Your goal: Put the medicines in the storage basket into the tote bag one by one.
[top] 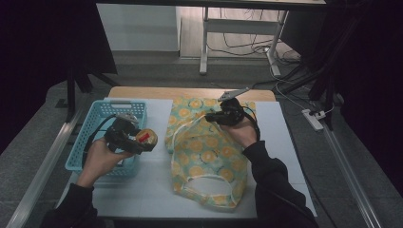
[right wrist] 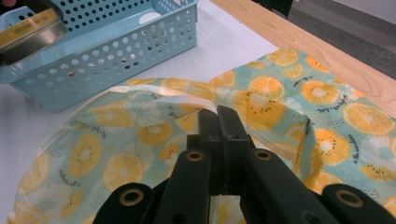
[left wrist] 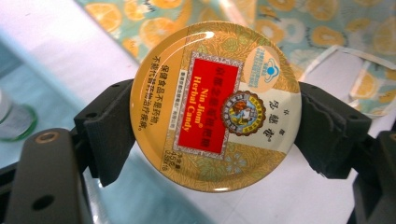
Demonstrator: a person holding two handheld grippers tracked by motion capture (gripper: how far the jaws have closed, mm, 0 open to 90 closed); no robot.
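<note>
Left tool (left wrist: 215, 116) clamped on round candy tin (left wrist: 215, 106), pads on opposite sides of rim, lid face toward camera. Right tool (right wrist: 219, 116) pinched shut on upper layer of fruit-print bag (right wrist: 280, 93) at the mouth, lifting fabric to hold an opening.

Seen from above: left tool (top: 140, 140) with tin (top: 147, 137) held just past right wall of blue basket (top: 95, 124), above white surface (top: 152, 190), near bag (top: 209, 156) but not yet over it. Right tool (top: 209, 117) at far end of bag.

Step judged: carry tin to bag mouth, drop inside.

Doing it well:
- Keep right pinch high so mouth gapes; looks shallow now, more lift probably needed.
- Bring tin in low and edge-first, flat face parallel to bag layers.
- Release only once tin is past the lip, otherwise lands on top of fabric.

Edges and room:
- Basket wall close beside left tool; clear it before swinging across.
- Bare strip of surface between basket and bag, enough for a straight run.
- Bag handles loose at near end; stay off them.
- Wooden edge behind bag, right tool near it; little room to pull backward.
</note>
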